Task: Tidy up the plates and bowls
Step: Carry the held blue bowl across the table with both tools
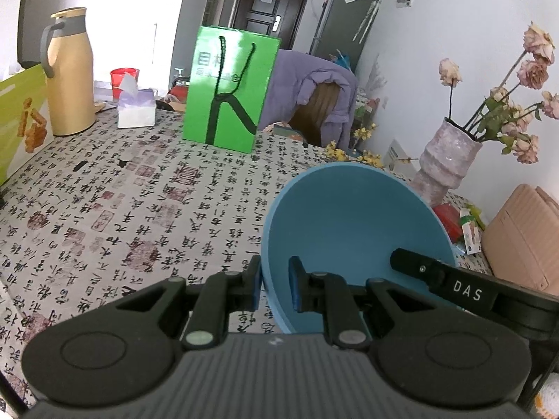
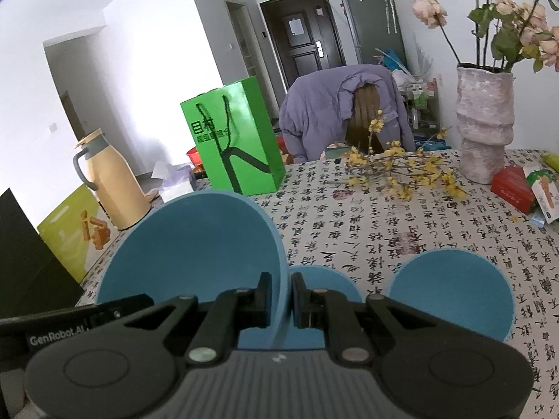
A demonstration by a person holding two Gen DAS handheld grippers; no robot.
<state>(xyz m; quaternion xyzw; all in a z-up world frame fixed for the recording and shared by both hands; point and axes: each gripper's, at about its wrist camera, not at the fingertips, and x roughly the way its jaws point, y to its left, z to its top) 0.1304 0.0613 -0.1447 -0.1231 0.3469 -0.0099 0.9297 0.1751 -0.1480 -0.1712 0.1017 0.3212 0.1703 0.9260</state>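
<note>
both grippers, left gripper [image 1: 275, 284] and right gripper [image 2: 281, 300], clamp the blue bowl's [image 1: 353, 230] opposite rims above bare tablecloth [image 1: 139, 209].

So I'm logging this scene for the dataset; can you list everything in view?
Bowl: one, blue, held tilted above the table by both grippers.
Dishes: two, blue, on the tablecloth under the right gripper.
Tablecloth: one, white with black calligraphy.
Gift bag: one, green, far side.
Thermos jug: one, beige, left.
Tissue box: one, white.
Vase: one, pinkish, with dried roses.
Yellow flower sprig: one, lying on the cloth.
Jacket: one, purple, draped on a chair.
Left hand-held gripper: black, shut on the rim.
Right hand-held gripper: black, shut on the rim.
</note>
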